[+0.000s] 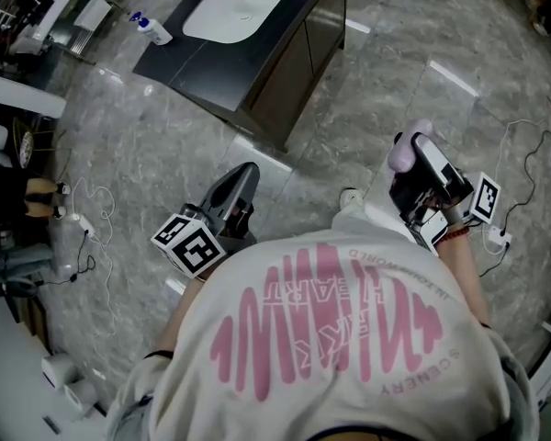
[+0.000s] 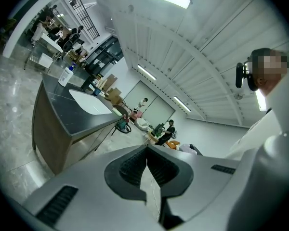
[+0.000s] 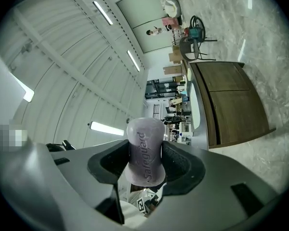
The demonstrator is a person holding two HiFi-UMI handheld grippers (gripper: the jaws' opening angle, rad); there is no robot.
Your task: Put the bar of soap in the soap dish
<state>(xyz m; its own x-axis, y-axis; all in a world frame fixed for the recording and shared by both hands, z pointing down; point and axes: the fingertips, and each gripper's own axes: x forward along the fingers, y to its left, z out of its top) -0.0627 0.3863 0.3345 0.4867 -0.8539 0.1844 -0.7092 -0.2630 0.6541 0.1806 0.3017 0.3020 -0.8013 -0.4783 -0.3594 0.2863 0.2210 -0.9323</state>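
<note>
Jaws of the right gripper (image 3: 145, 170) spread wide and pressed on both flanks of the purple bar of soap (image 3: 145, 148), one end poking out past the tips. Jaws of the left gripper (image 2: 147, 170) brought together, tips touching, nothing held.

Both grippers well short of the dark counter (image 1: 222, 67), out over the stone floor (image 1: 367, 108) on its near side. No soap dish made out on the counter. Only a white basin (image 1: 243, 3) sunk in its top and a bottle (image 1: 152, 29) near its left end.

Likely trouble: smooth, rounded bar squirting out from between the pads under a jolt or an extra squeeze, then dropping to the floor short of the counter. Also possible: set down in the wrong spot on the counter, for want of a dish found first.
</note>
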